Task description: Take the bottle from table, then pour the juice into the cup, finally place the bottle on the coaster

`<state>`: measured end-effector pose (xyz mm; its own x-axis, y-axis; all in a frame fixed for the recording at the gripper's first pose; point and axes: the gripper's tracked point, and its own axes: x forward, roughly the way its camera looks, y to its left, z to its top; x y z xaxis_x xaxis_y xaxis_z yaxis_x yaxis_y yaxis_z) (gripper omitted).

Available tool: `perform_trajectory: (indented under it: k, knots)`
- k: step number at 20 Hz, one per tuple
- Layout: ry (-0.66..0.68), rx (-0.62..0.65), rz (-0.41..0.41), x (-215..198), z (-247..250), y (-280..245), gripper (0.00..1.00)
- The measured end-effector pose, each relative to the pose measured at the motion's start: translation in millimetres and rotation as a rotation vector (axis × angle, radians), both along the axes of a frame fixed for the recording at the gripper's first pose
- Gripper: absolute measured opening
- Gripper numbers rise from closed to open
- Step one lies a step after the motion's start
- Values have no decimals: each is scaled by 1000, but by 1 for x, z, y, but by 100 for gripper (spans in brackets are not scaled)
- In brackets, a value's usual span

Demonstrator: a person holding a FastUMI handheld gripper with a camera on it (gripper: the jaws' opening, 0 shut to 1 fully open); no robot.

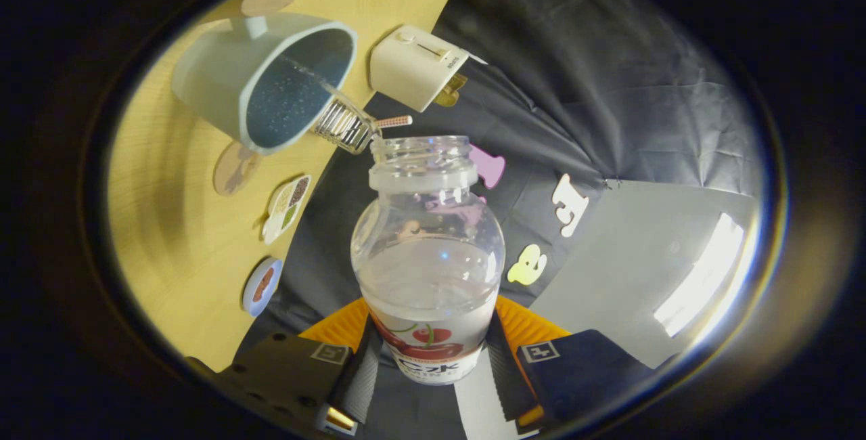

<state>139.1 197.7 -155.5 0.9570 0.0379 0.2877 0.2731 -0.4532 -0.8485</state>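
Tool (429, 372) clamped on both sides of the labelled lower body of the clear bottle (427, 250), tilted toward the cup (270, 81) on the counter (183, 237). Rigid, smooth, likely slippery; part-filled, so fairly light. Low grip suits.
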Motion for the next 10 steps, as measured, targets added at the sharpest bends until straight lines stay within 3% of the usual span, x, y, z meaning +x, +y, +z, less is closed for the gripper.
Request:
perform_trajectory:
  k: [10]
  knots:
    - [-6,-29,14,-2,-4,8,76]
